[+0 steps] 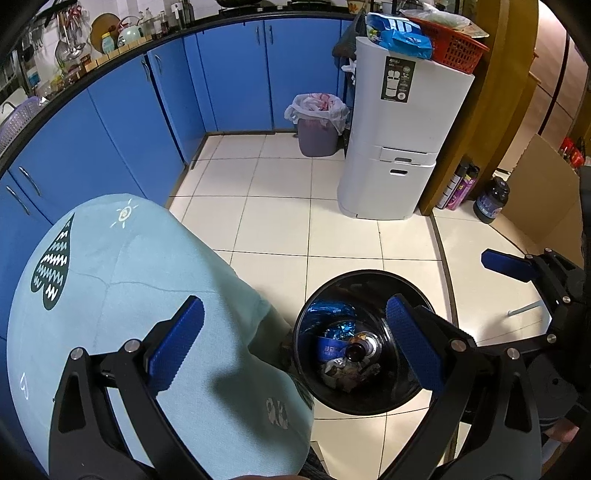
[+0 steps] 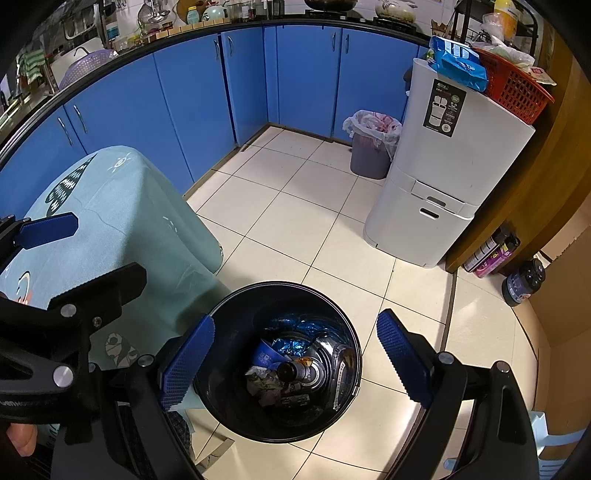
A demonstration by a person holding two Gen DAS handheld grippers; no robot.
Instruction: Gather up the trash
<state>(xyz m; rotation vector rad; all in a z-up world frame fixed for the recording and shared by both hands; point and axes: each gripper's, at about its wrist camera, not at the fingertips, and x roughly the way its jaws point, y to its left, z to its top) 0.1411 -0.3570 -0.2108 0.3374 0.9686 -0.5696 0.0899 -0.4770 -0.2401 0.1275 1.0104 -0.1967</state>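
Kitchen floor seen from both handheld grippers. The left gripper point(image 1: 295, 347) and the right gripper point(image 2: 295, 362) hang above a round black bin point(image 2: 221, 332) standing on the tiled floor point(image 2: 295, 229); both sets of jaws are spread wide and hold nothing. The bin sits just beside a bench draped in a pale green cloth point(image 1: 140, 266) printed with a dark heart and a small sun. In the bin lie a brown bottle point(image 2: 291, 370), crumpled blue foil point(image 2: 295, 345), a blue wrapper point(image 2: 267, 356) with white writing too small to read, and crumpled paper scraps point(image 2: 264, 384). Well apart, in the corner by the blue cabinets point(image 1: 236, 74), stands a purple bin point(image 1: 318, 134) lined with a white plastic bag holding pink and white waste. Beside it is a tall white container point(image 1: 399, 147) bearing a black label whose text is illegible; a red basket point(image 1: 454, 50) and blue packets point(image 1: 400, 35) rest on top.
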